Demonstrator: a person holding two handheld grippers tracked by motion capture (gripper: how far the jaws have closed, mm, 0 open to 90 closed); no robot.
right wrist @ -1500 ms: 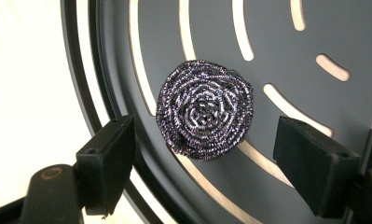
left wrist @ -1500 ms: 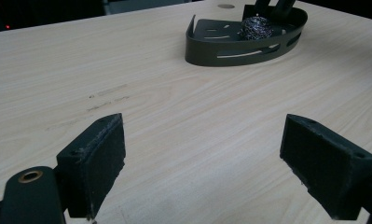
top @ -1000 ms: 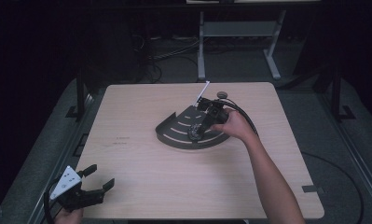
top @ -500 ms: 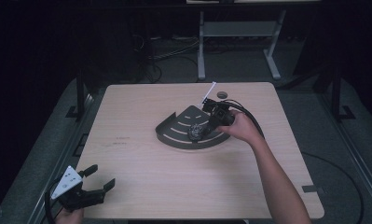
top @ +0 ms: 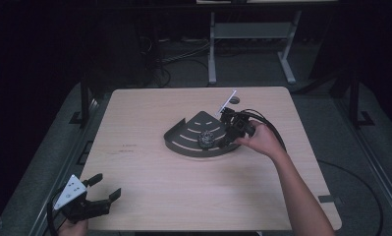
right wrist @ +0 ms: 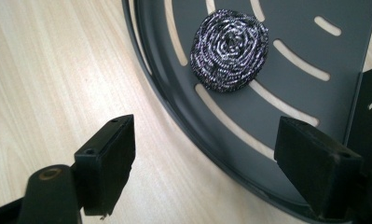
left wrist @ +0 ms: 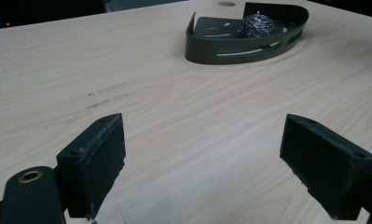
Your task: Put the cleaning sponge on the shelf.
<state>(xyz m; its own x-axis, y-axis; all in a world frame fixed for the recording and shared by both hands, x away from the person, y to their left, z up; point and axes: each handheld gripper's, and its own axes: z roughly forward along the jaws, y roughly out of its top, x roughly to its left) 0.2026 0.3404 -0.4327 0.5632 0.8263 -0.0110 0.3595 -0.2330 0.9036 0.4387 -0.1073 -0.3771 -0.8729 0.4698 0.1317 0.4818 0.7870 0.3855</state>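
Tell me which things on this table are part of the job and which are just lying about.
Part of the job:
steel wool scourer
dark slotted corner tray
right gripper, open beside it

Lying about:
white strip
round hole in the table
left gripper, open, idle

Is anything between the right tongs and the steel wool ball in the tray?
Nothing visible. The right tongs stand open over the curved rim of the slotted tray, and the steel wool ball lies on the tray floor just ahead of them, uncovered, with nothing else in the tray.
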